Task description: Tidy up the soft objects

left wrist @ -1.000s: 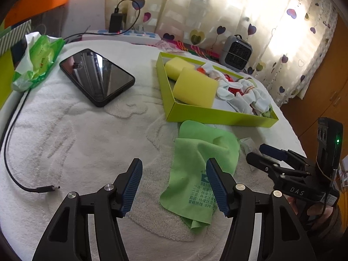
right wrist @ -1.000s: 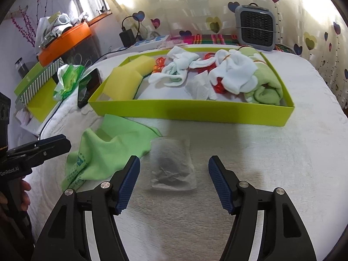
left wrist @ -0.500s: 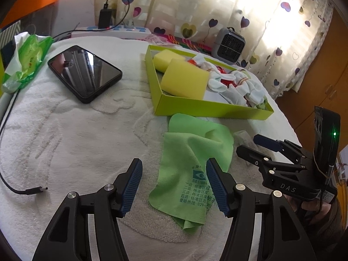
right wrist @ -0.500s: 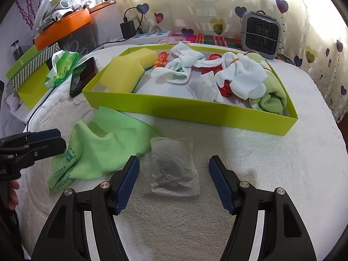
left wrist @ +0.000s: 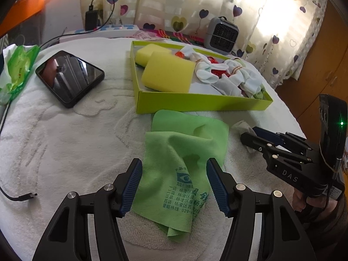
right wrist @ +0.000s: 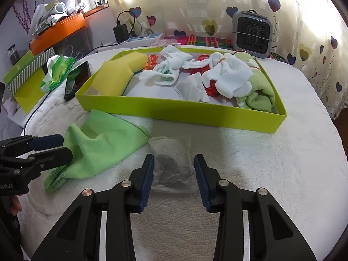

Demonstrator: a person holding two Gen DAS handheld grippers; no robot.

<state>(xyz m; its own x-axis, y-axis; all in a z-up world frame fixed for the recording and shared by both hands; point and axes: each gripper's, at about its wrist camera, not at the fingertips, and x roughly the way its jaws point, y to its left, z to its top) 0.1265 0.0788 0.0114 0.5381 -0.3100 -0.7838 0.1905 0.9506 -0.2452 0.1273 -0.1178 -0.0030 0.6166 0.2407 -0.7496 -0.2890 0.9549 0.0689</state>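
The right gripper (right wrist: 173,170) has just been closing around the little see-through bag (right wrist: 173,169), and its blue pads now sit right at the bag's two sides, though whether they squeeze it yet cannot be told. The left gripper (left wrist: 174,187) stands wide open over the green cloth (left wrist: 184,165) (the cloth lies flat, with nothing pinching it). Both soft things lie on the white towel (right wrist: 271,174) just in front of the green box (right wrist: 174,111), which holds sponges (left wrist: 167,74) and socks (right wrist: 228,76).

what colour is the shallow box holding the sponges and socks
Lime green box; clearest in the right wrist view.
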